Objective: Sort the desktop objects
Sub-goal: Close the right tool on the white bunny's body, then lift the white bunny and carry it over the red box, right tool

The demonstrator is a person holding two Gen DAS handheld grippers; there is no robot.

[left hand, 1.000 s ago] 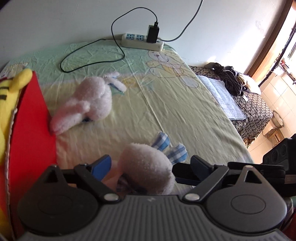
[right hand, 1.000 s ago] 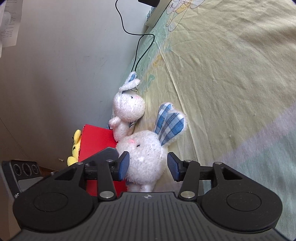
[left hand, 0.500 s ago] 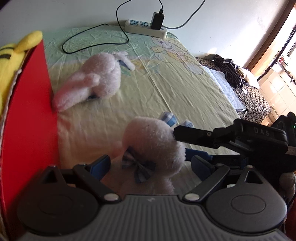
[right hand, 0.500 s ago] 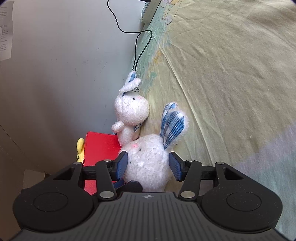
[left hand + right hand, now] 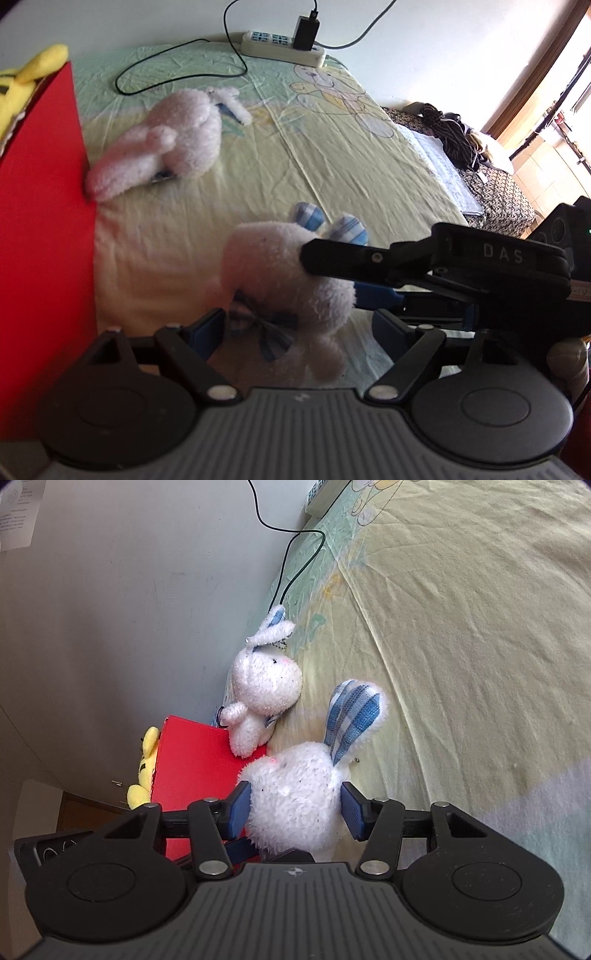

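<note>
**Right tongs pinching the near plush rabbit, left tongs spread beside it**

Near plush rabbit [image 5: 295, 805], white with blue checked ears and a checked bow at the neck, sits on the sheet-covered surface [image 5: 480, 664], just in front of both my tools. My right tongs [image 5: 295, 808] have their blue pads [image 5: 238, 810] pressed on either side of its head, fur bulging between them, so I call that a pinch. In the left wrist view the same rabbit [image 5: 284, 273] shows with the right tool's black finger lying across its head from the right. My left tongs [image 5: 299, 332] are spread wide; the rabbit's bow and lower body sit between the two pads, and no contact is clear on either side.

Second plush rabbit [image 5: 170, 140], same type, lies on its side farther back on the sheet, one foot touching the red box [image 5: 40, 221]. Red box stands at the left edge of the surface, close beside the near rabbit. Yellow plush toy [image 5: 29, 74] pokes out above the box top; in the right view it sits behind the box against the wall.

Farther out: a white power strip [image 5: 282, 48] with a black charger plugged in lies by the wall, black cable [image 5: 177, 74] looping over the sheet. The sheet is pale yellow-green with a cartoon bear print [image 5: 332, 88].
</note>
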